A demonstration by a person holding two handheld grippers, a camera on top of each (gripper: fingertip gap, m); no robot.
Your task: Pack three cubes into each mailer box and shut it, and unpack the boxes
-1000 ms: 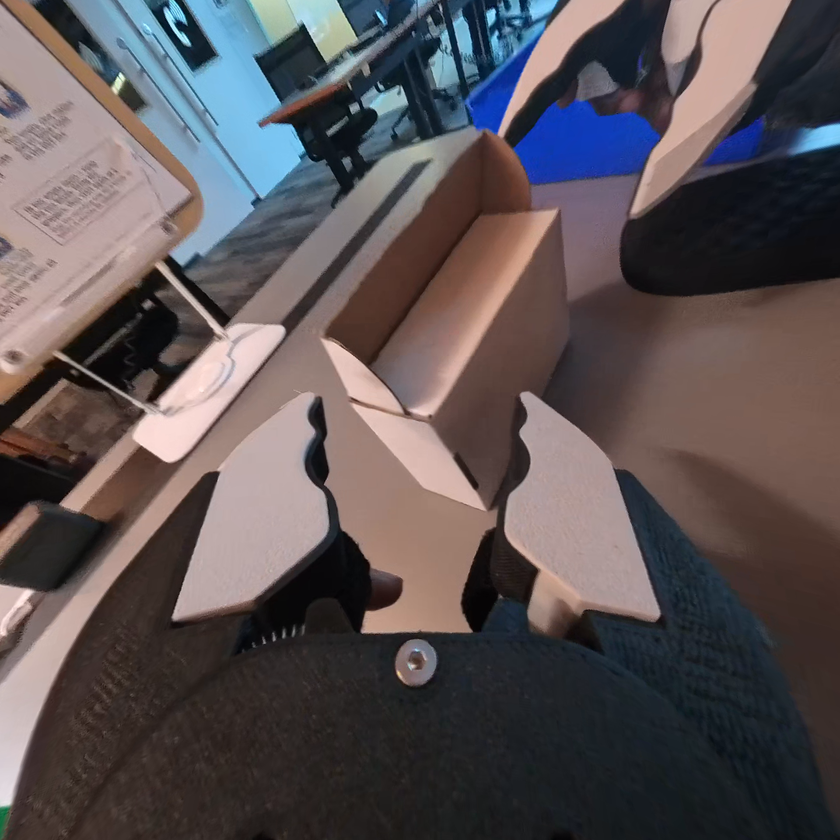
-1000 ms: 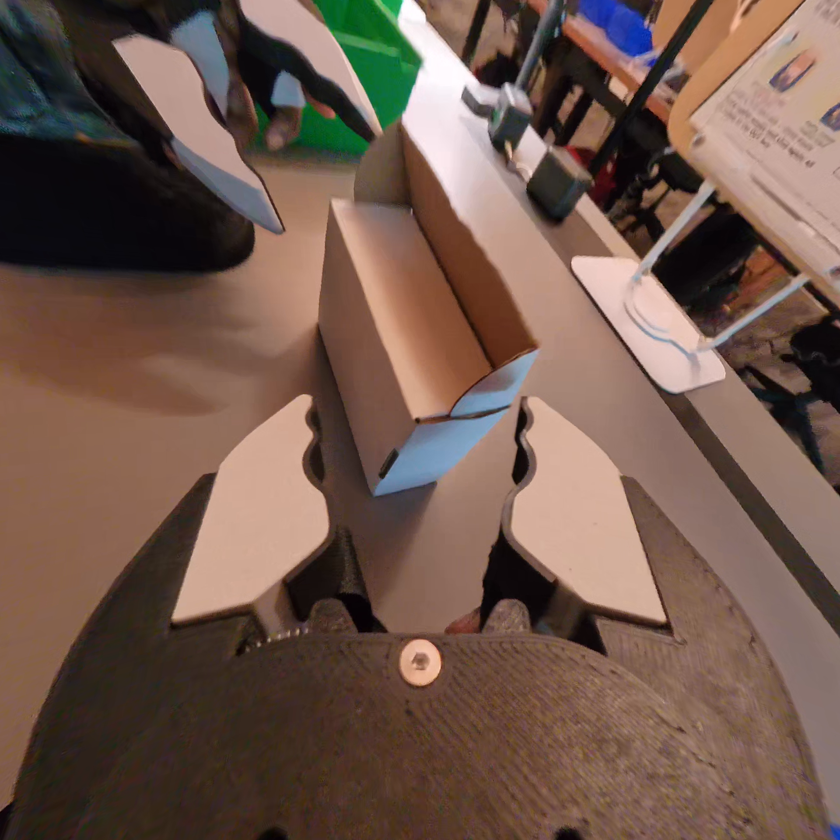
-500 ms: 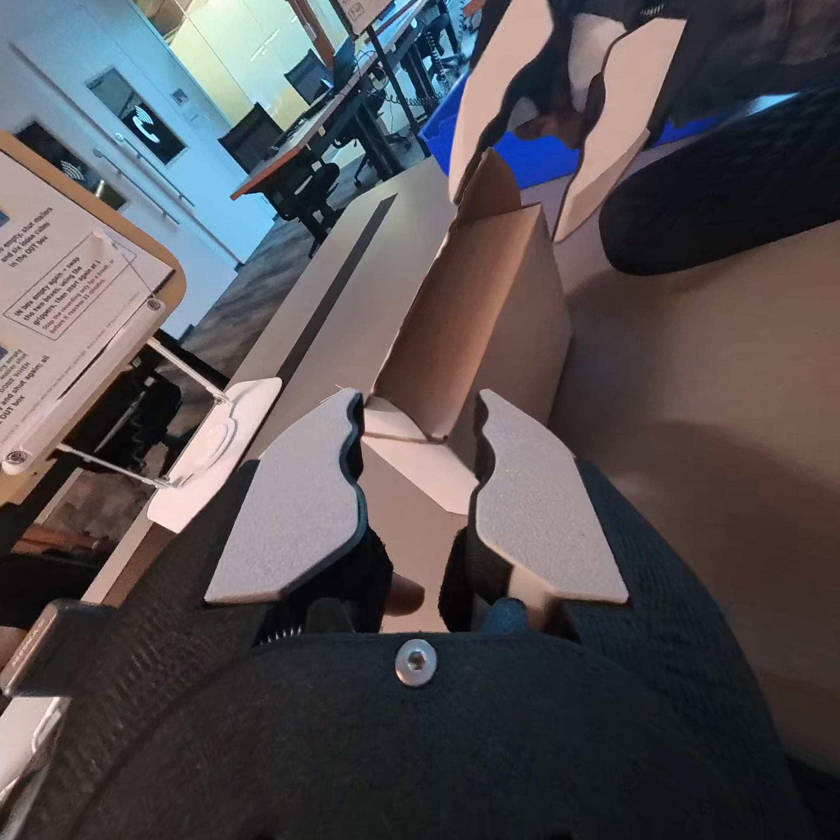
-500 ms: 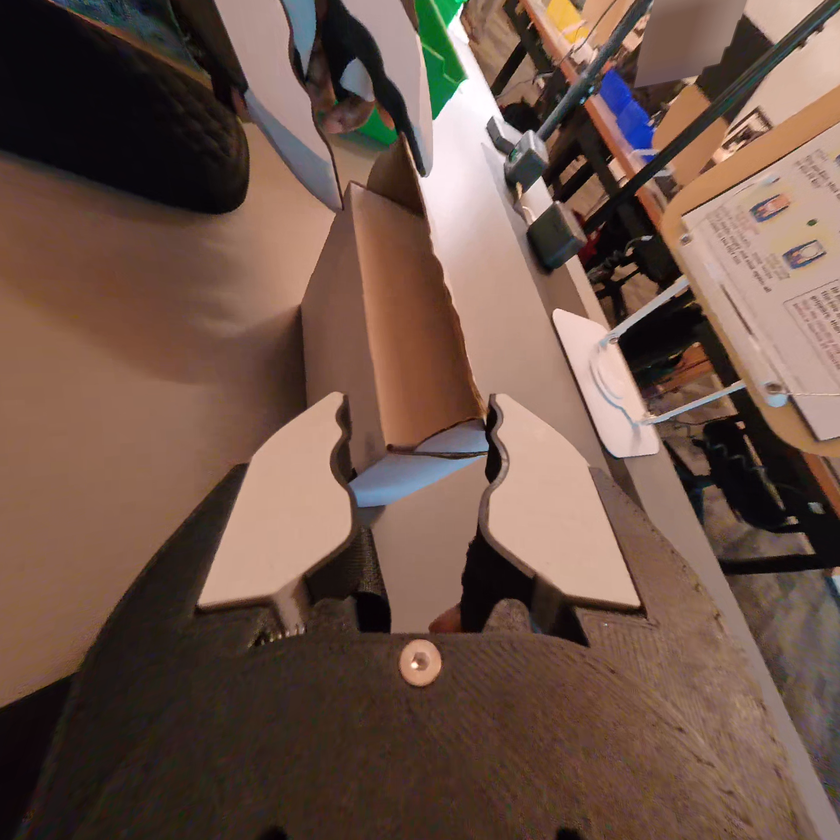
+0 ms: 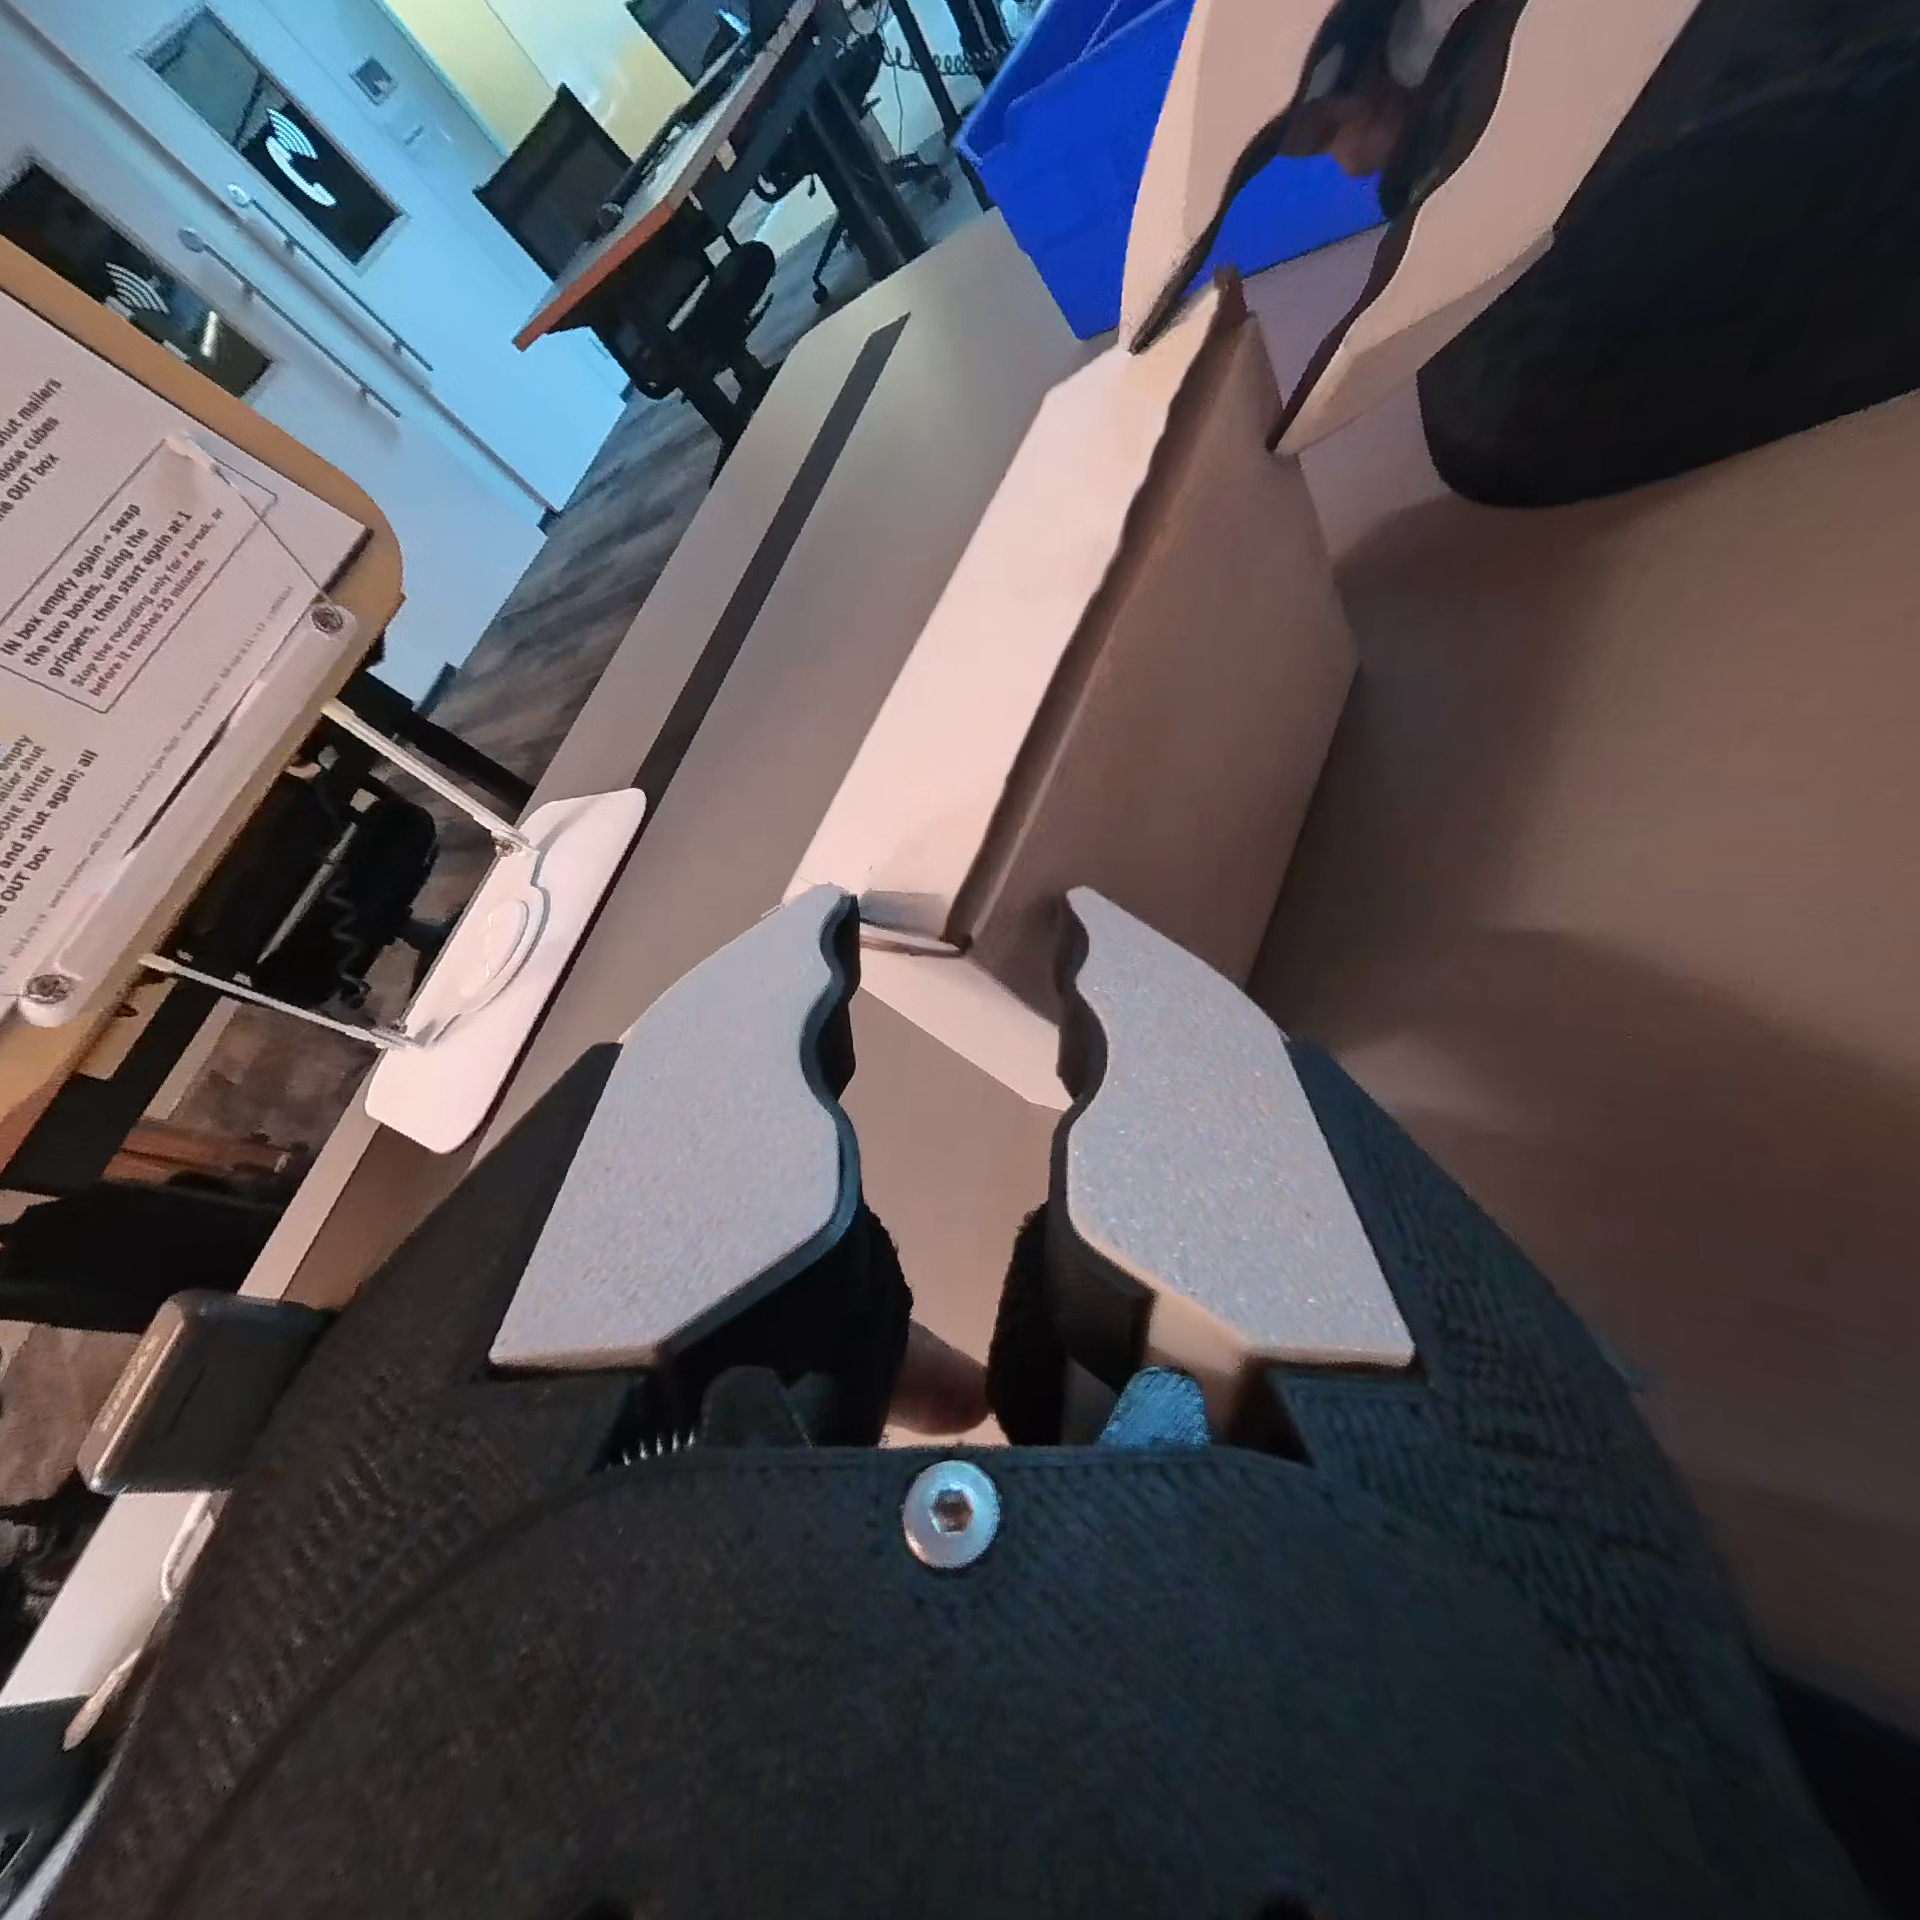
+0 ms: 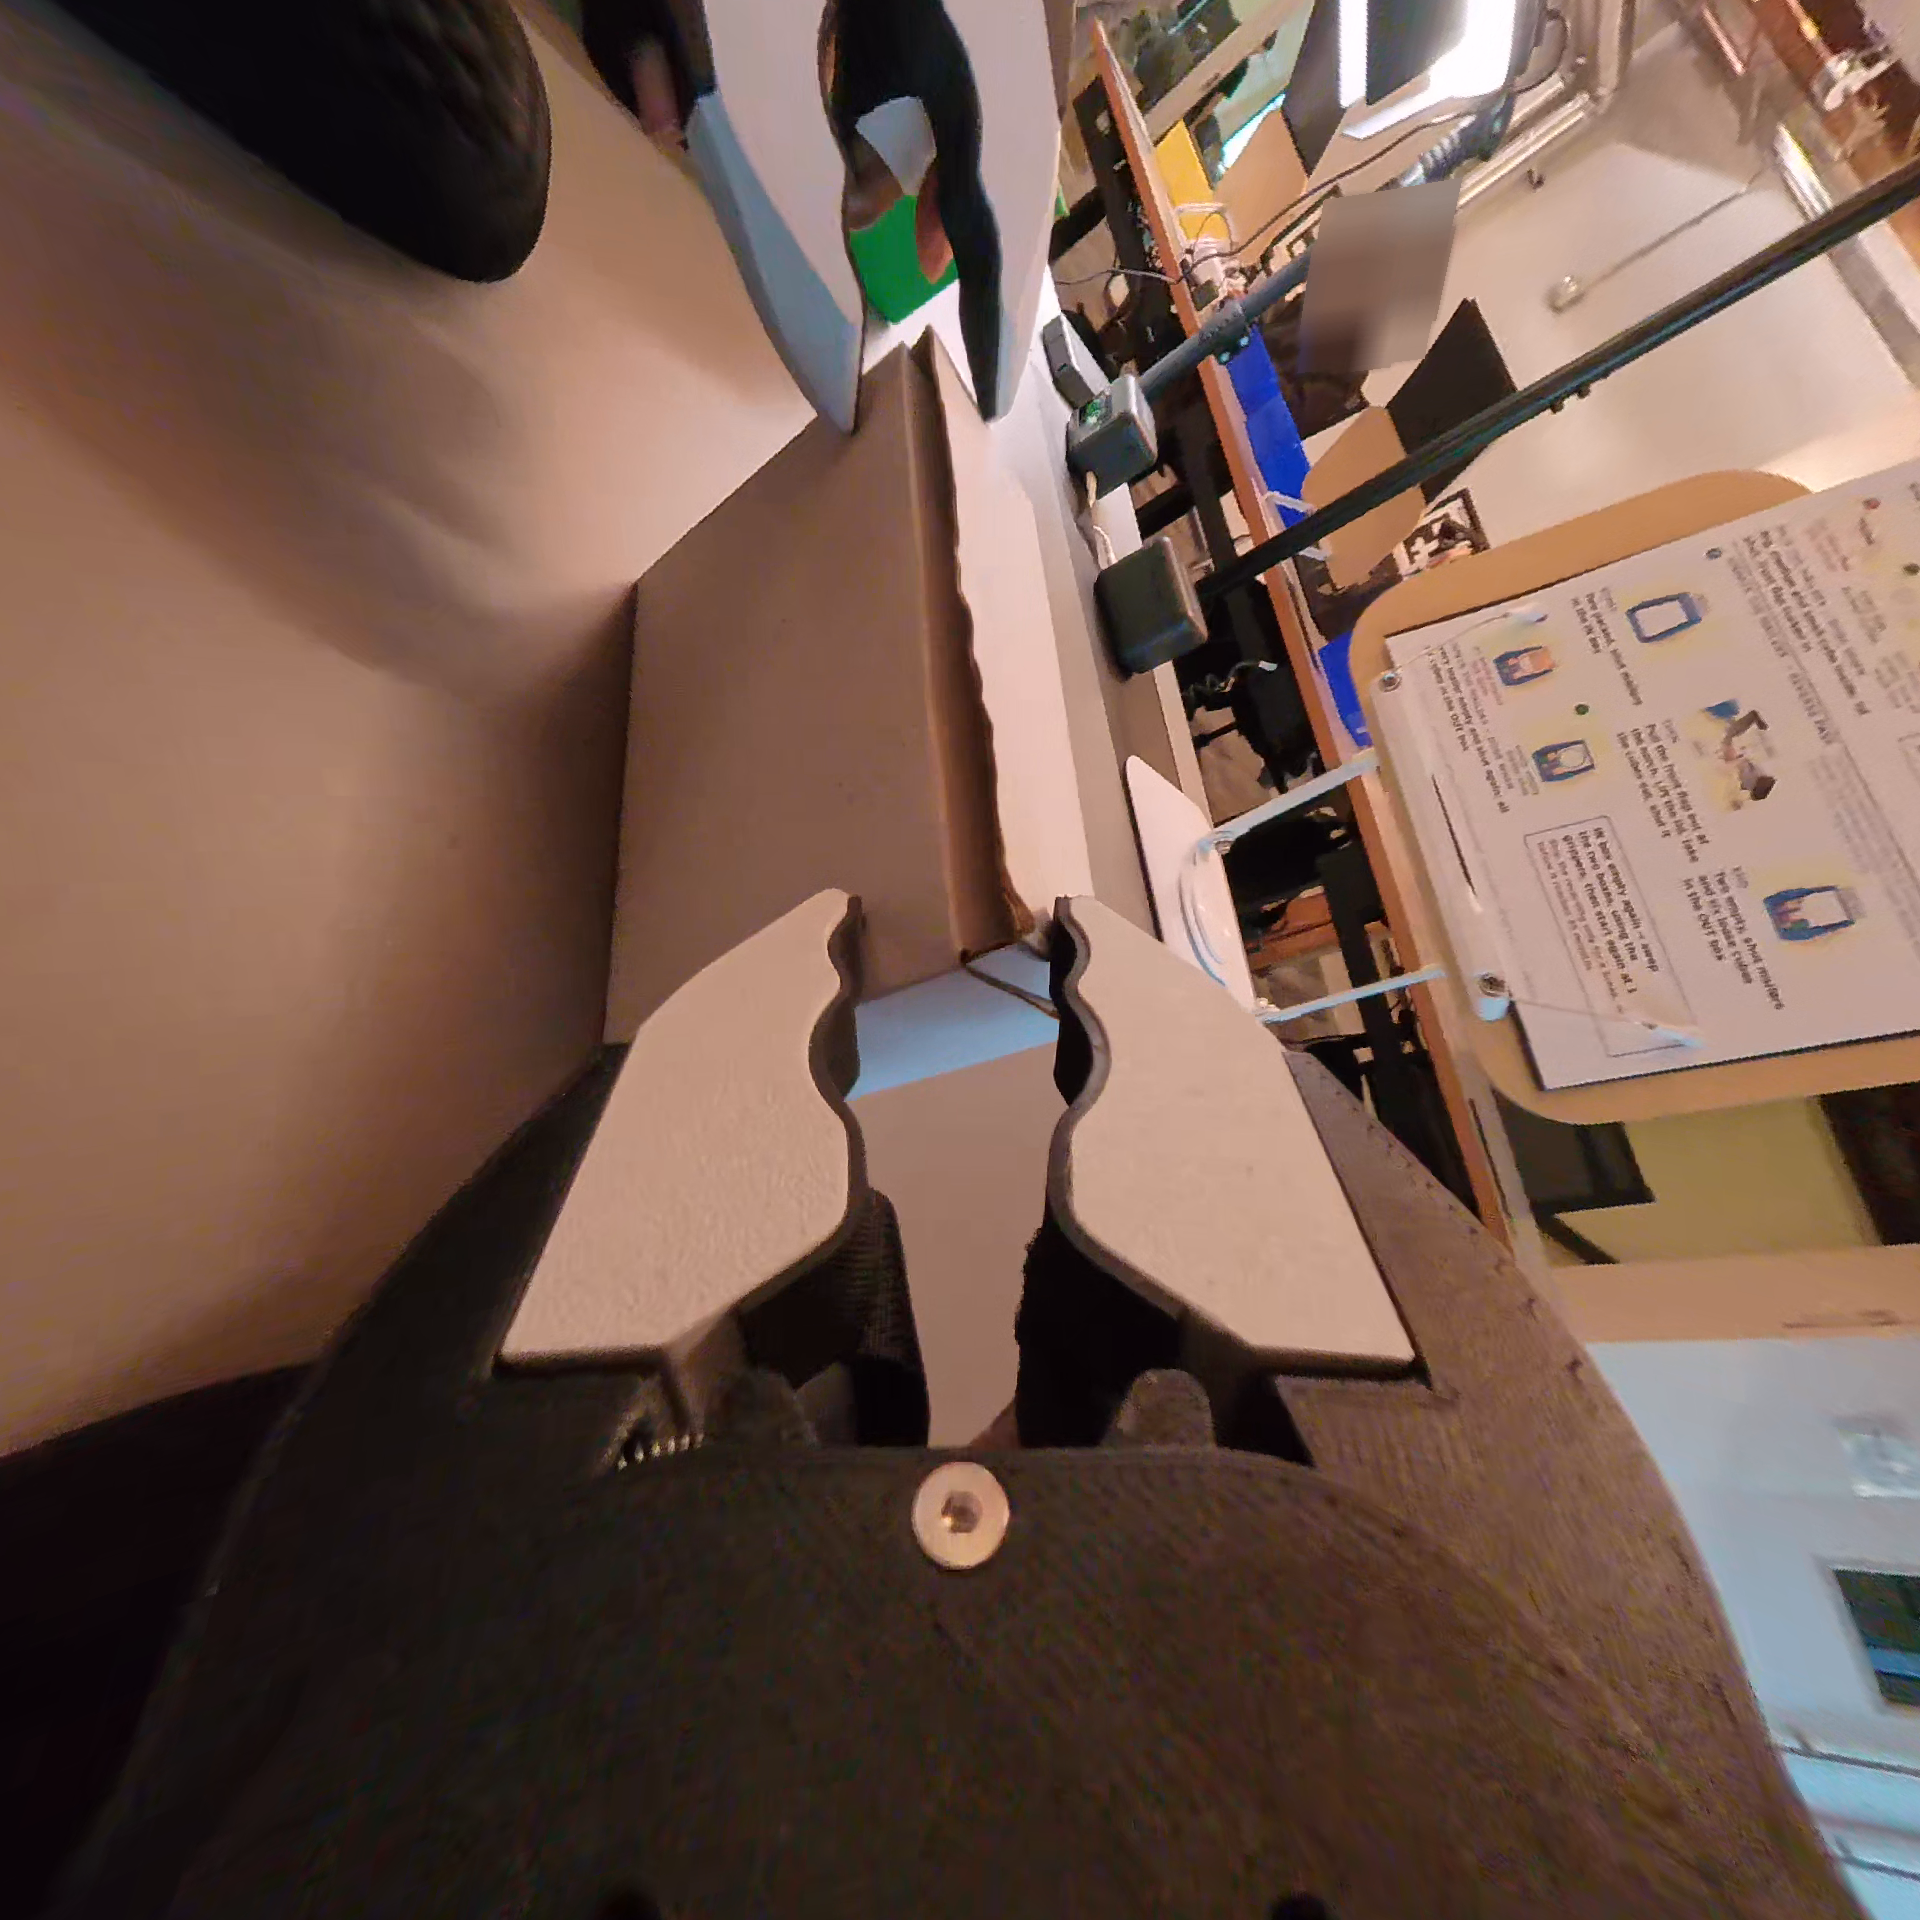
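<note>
A long brown cardboard mailer box (image 5: pixel 1143 644) lies on the tan table (image 5: pixel 1610 935), with its lid panel raised along the far side. My left gripper (image 5: pixel 958 909) has its jaws narrowed onto the near end of the raised panel and its white side flap. My right gripper (image 6: pixel 954 914) pinches the opposite end of the same box (image 6: pixel 790 675) in the same way. Each view shows the other gripper's fingers (image 5: pixel 1174 156) (image 6: pixel 779 208) at the far end of the box. No cubes are in view.
A blue bin (image 5: pixel 1060 187) stands beyond the box in the left wrist view and a green bin (image 6: pixel 894 249) in the right wrist view. An instruction board (image 6: pixel 1683 790) stands on a white base (image 5: pixel 520 935) at the table's far edge, beside a small dark device (image 6: pixel 1148 613). The left gripper's tips are roughly 12 centimeters from the right gripper's.
Both grippers have moved in from wide open beside the box ends and closed their jaws onto the ends of the lid panel. Both have rolled, and the lid has tipped over.
</note>
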